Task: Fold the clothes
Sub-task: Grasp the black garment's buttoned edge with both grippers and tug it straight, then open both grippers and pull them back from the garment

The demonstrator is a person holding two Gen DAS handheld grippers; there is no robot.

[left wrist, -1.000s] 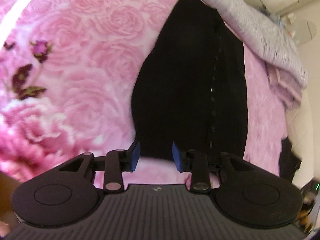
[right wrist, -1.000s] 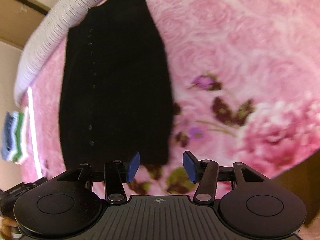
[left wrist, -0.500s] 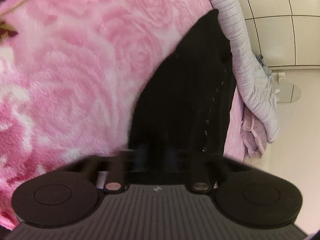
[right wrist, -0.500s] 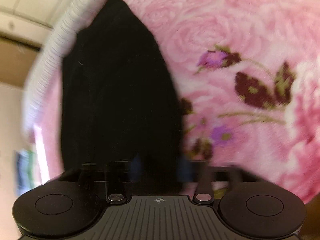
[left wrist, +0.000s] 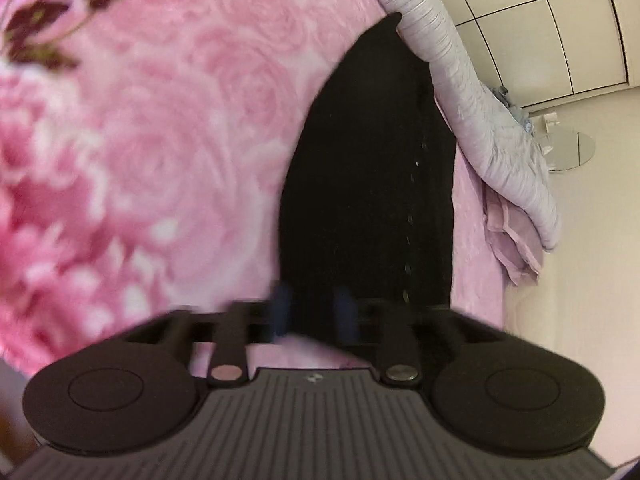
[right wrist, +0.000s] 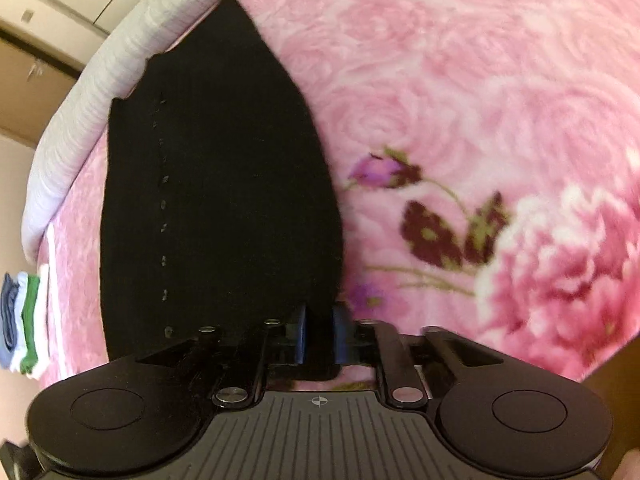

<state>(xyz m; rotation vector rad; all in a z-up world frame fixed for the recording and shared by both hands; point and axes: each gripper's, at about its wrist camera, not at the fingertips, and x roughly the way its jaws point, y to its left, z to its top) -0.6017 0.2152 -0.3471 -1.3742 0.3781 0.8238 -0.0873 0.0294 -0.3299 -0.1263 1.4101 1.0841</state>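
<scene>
**Colleague:** What are you working on, and what's around it?

**Me:** I'm over a bed covered by a pink rose-print blanket (left wrist: 168,168). A pale ribbed quilt (left wrist: 472,96) is rolled along its far side, with some lilac fabric (left wrist: 516,248) bunched beneath its end. Beyond that I see cream panelled cupboard doors (left wrist: 560,32) and a small round table (left wrist: 568,150). From the right wrist, a stack of folded clothes (right wrist: 20,324) in blue, white and green sits at the left edge.

**Colleague:** And the garment?

**Me:** The black garment (right wrist: 216,208) lies flat on the blanket, narrowing to a point at the quilt, with a row of small buttons down one side. Its near hem is right at both grippers.

**Colleague:** Fingers?

**Me:** The left gripper (left wrist: 312,312) has just been opening; its blue pads (left wrist: 282,308) stand apart, with the hem's left corner between them. The right gripper (right wrist: 318,334) has also just been opening, and its pads (right wrist: 340,332) are closer together, with the hem's right corner in the gap. I can't tell whether they press on the cloth.

**Colleague:** Anything unclear?

**Me:** The left fingers are smeared by motion blur, so contact is uncertain. The gripper bodies hide the nearest blanket, and the black cloth shows almost no folds or seams.
</scene>
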